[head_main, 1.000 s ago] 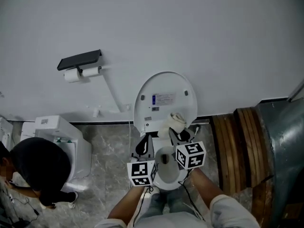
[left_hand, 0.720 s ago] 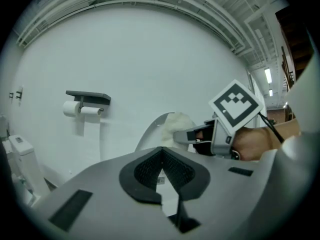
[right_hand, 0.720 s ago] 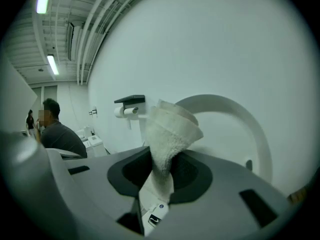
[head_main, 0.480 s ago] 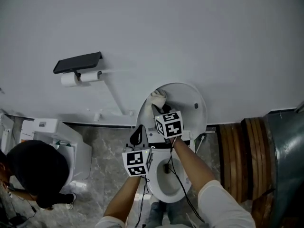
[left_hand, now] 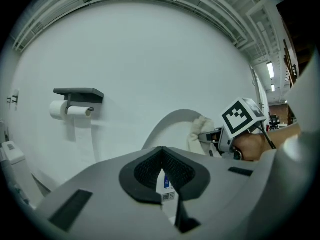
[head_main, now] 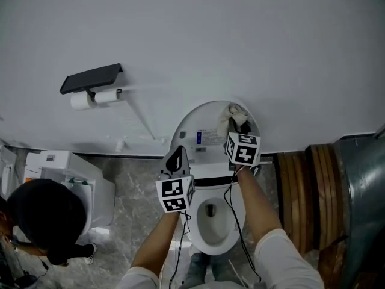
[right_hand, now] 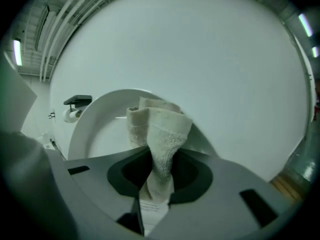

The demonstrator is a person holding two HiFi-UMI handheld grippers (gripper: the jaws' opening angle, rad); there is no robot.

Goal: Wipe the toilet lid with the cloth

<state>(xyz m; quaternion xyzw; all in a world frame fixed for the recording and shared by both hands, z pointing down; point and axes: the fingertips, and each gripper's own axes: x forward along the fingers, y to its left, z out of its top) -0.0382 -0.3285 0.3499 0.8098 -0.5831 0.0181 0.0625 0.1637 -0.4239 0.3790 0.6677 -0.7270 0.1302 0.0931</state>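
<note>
Toilet lid [head_main: 204, 131]: raised against the wall. Cloth [head_main: 229, 114]: pinched in the right gripper [head_main: 238, 123], now at the lid's 1 o'clock rim after sweeping across from 11 o'clock, so wiping is judged under way with the lower lid outstanding. Left gripper [head_main: 177, 156]: jaws together, empty, at 7 o'clock.

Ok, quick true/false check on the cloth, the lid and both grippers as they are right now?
1. The right gripper is clamped on the cloth. True.
2. The toilet lid is down over the toilet bowl. False: it stands raised against the wall, and the bowl is open.
3. In the head view the cloth sits at the lid's upper right part. True.
4. The left gripper grips a second cloth. False: its jaws are shut on nothing.
5. The toilet roll holder is to the right of the toilet in the head view. False: it hangs on the wall to the left.
</note>
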